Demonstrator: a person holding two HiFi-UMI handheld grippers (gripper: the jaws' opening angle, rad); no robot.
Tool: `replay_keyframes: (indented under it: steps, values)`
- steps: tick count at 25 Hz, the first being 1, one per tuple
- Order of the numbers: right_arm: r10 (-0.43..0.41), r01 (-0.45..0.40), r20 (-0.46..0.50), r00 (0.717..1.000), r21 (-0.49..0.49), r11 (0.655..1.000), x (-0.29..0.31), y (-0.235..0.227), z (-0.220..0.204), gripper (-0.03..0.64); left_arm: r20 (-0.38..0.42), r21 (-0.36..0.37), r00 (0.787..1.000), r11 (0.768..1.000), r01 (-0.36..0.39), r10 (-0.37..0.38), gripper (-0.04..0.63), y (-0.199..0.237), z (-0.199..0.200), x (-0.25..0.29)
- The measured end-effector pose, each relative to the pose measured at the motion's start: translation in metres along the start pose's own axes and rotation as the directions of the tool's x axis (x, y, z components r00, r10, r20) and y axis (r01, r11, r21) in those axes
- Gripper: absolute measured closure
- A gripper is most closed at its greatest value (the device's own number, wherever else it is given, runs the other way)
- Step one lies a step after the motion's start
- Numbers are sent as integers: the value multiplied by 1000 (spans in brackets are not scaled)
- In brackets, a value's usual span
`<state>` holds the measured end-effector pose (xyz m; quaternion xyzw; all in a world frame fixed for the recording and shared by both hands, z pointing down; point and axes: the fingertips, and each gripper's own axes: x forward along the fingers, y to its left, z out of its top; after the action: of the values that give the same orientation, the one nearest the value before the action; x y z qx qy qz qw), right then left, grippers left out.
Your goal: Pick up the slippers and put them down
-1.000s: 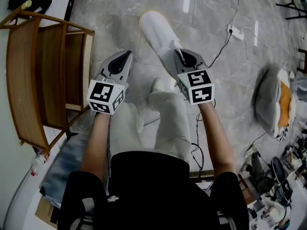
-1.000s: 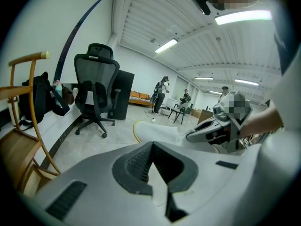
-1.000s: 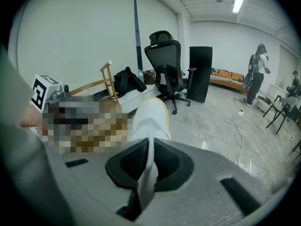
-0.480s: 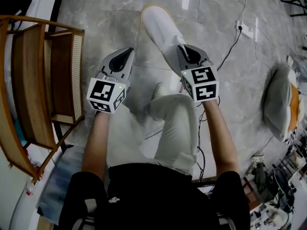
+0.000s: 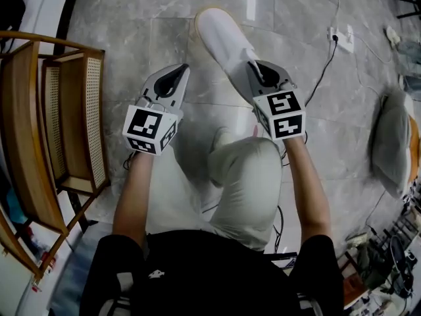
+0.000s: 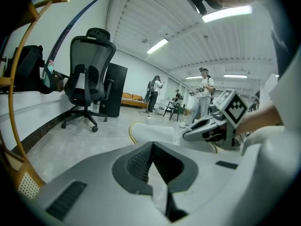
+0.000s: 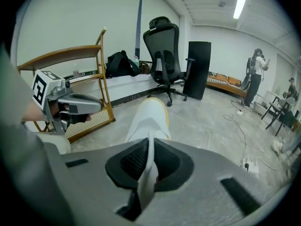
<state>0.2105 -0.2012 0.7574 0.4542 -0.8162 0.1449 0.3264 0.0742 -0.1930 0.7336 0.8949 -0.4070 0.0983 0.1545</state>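
Here, beside the wooden shelf point(image 5: 59, 130), our left gripper point(image 5: 179, 72) has its jaws together on nothing. The white slipper point(image 5: 222, 35) stretches out over the grey floor point(image 5: 309, 18), its rear edge pinched between the jaws of our right gripper point(image 5: 252, 64). We judge the put-down is in hand. Next we need the sole flat on the floor, then the jaws parted.
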Motion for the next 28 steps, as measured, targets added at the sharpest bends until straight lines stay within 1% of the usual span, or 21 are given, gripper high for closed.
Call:
replay_keyframes:
  steps: [7, 13, 18, 26, 28]
  values:
    - [-24, 24, 14, 1000, 5, 1000, 13, -5, -33, 603, 0, 35, 1000, 999, 17, -17, 589, -3, -32, 14]
    - [-29, 29, 10, 1000, 11, 1000, 19, -5, -63, 604, -9, 46, 1000, 998, 30, -30, 589, -12, -55, 19]
    - [-23, 23, 1, 1000, 15, 1000, 31, -9, -80, 603, -19, 62, 1000, 998, 24, -23, 589, -12, -67, 32]
    - [0, 1, -9, 1000, 32, 999, 56, -5, -102, 603, -97, 57, 995, 998, -18, 23, 589, -3, -101, 49]
    - [5, -4, -14, 1000, 36, 999, 63, -3, -110, 603, -113, 28, 993, 999, -20, 23, 589, -1, -110, 52]
